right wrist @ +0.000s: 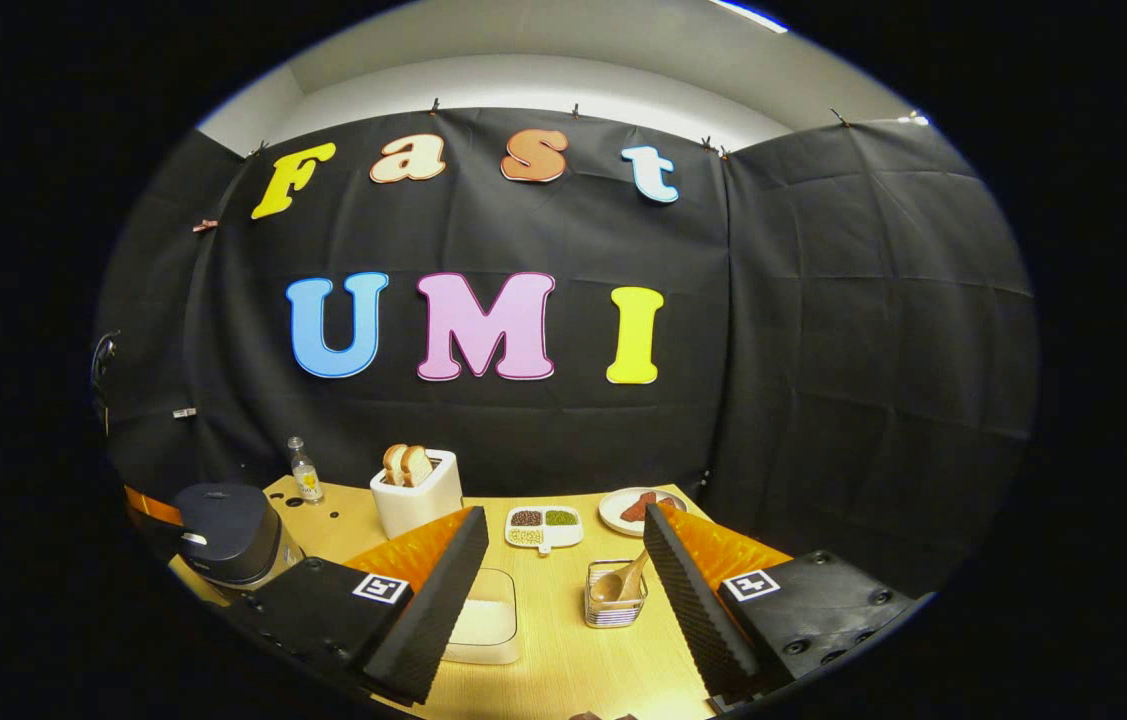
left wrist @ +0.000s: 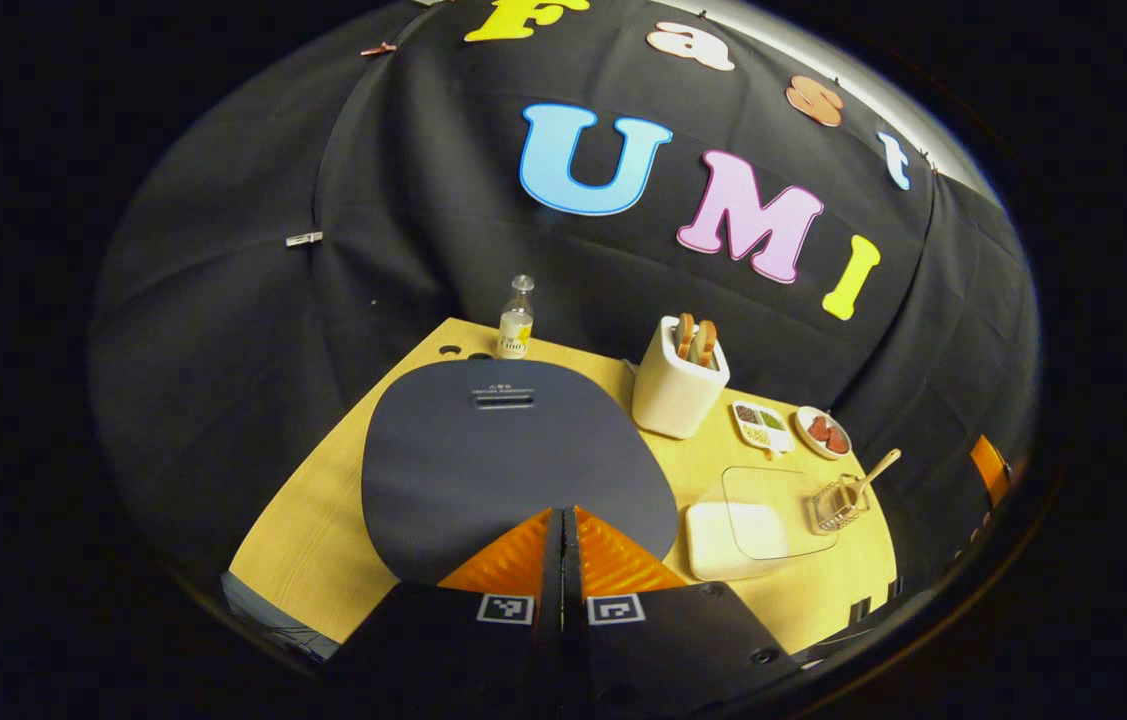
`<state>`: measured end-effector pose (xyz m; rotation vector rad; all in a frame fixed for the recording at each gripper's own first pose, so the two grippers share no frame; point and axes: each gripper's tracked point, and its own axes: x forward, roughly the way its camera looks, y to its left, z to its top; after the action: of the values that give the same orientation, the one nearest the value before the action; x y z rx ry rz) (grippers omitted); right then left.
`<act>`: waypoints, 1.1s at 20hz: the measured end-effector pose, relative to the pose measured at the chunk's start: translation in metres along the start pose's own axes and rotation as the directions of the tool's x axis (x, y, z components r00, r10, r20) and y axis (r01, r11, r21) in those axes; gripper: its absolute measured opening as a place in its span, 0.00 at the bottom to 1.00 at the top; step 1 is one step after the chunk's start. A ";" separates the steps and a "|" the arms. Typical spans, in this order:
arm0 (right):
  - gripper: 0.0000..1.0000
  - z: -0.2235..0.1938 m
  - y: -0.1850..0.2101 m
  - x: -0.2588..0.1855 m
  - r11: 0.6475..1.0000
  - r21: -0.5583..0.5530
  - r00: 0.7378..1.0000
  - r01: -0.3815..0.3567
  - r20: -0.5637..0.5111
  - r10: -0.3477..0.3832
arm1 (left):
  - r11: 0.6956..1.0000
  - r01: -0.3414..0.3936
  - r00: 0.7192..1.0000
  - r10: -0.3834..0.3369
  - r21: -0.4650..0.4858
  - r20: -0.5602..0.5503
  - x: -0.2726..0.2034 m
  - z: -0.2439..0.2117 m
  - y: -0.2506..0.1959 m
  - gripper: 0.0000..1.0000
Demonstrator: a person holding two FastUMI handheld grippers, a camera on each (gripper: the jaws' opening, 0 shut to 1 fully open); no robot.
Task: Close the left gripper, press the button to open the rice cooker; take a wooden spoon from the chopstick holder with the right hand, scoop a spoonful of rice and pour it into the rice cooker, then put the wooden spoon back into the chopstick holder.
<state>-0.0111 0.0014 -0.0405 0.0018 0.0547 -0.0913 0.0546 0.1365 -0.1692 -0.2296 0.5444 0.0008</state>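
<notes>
- The left tongs are closed with nothing between them, poised above the shut dark lid of the rice cooker.
- The right tongs are spread wide and empty above the worktop.
- The wooden spoon leans in the wire chopstick holder, between the right tongs' fingers in that view.
- The lidded rice container sits just left of the holder.
- A toaster and bottle stand behind.
</notes>
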 end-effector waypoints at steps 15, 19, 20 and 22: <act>0.98 -0.029 -0.039 0.026 0.999 0.015 0.997 0.032 -0.066 -0.031 | 0.996 -0.084 0.994 0.086 0.024 -0.074 0.014 -0.024 0.004 0.06; 0.98 -0.029 -0.047 0.024 0.999 0.023 0.997 0.039 -0.074 -0.037 | 0.991 -0.126 0.992 0.126 0.053 -0.007 0.003 -0.006 -0.001 0.06; 0.98 -0.028 -0.051 0.024 0.999 0.018 0.997 0.043 -0.070 -0.041 | 0.989 -0.137 0.989 0.134 0.049 0.063 -0.010 0.011 -0.004 0.06; 0.98 -0.027 -0.058 0.024 0.999 0.002 0.997 0.052 -0.065 -0.052 | 0.984 -0.169 0.963 0.152 0.058 0.221 -0.027 0.055 -0.012 0.06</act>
<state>0.0062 -0.0584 -0.0692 0.0069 0.1196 -0.1432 0.0601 0.1380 -0.1069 -0.1083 0.3443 0.1609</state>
